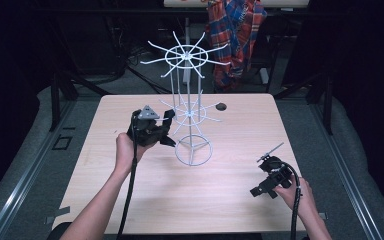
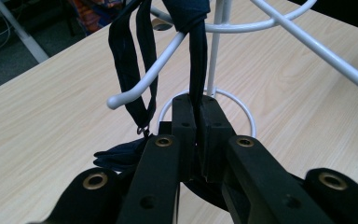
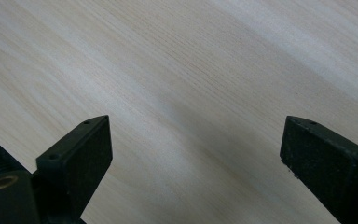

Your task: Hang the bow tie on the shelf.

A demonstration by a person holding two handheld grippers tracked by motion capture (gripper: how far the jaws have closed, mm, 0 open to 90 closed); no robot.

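A white wire rack (image 1: 189, 112) with two tiers of radial arms stands on its ring base at the middle of the table. A dark navy strap (image 2: 196, 56) hangs over a lower arm (image 2: 151, 77) of the rack, and a second loop of it (image 2: 130, 65) dangles beside. My left gripper (image 2: 196, 119) is shut on the strap just below the arm; from above the left gripper (image 1: 166, 131) sits at the rack's left side. Low over bare wood near the table's front right, my right gripper (image 3: 193, 154) stands open with nothing between its jaws, seen from above as right gripper (image 1: 261, 191).
The table (image 1: 130, 190) is light wood with a small round hole (image 1: 221, 106) at the back. A plaid cloth (image 1: 236, 35) hangs on a stand behind the table. Dark table legs and cables stand on the floor around.
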